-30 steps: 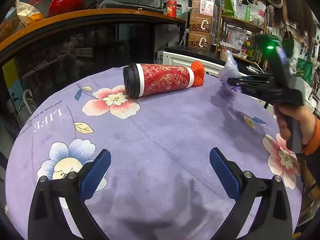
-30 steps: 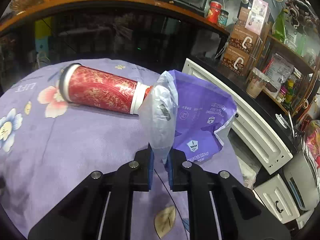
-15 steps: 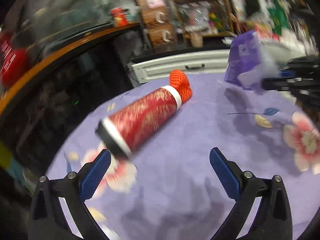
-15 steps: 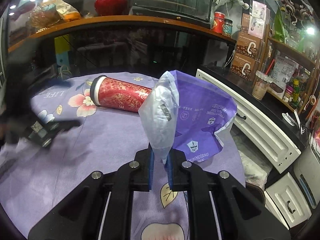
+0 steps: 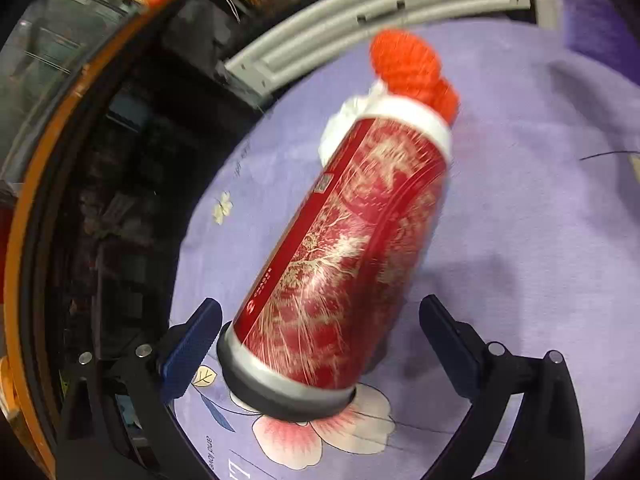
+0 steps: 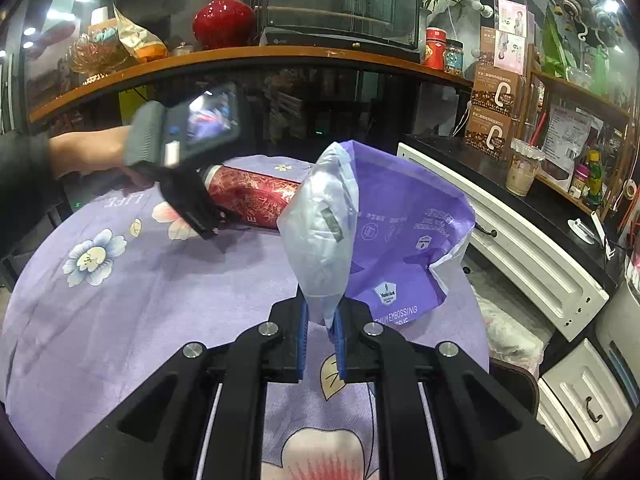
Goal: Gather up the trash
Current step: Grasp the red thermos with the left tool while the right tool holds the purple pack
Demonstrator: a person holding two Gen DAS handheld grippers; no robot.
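A red canister (image 5: 352, 240) with gold patterning lies on its side on the purple flowered tablecloth (image 5: 520, 220). An orange knitted piece (image 5: 408, 64) and a bit of white tissue (image 5: 340, 128) sit at its far end. My left gripper (image 5: 320, 306) is open and straddles the canister's silver base end; the left pad is close to the rim, the right pad stands apart. In the right wrist view the same left gripper (image 6: 208, 220) reaches over the canister (image 6: 252, 196). My right gripper (image 6: 320, 320) is shut on a crumpled purple plastic bag (image 6: 392, 232), held above the table.
A white drawer cabinet (image 6: 520, 248) runs along the table's right side, with a dark bin holding pale wrappings (image 6: 508, 344) in front of it. Behind stands a wood-edged counter (image 6: 240, 60) with a red vase (image 6: 222, 16). A person's hand and dark sleeve (image 6: 80, 152) hold the left gripper.
My left gripper has swept across the table and rolled, so the canister's base now sits between its jaws. The right gripper has drawn back slightly, the purple bag still pinched in it.
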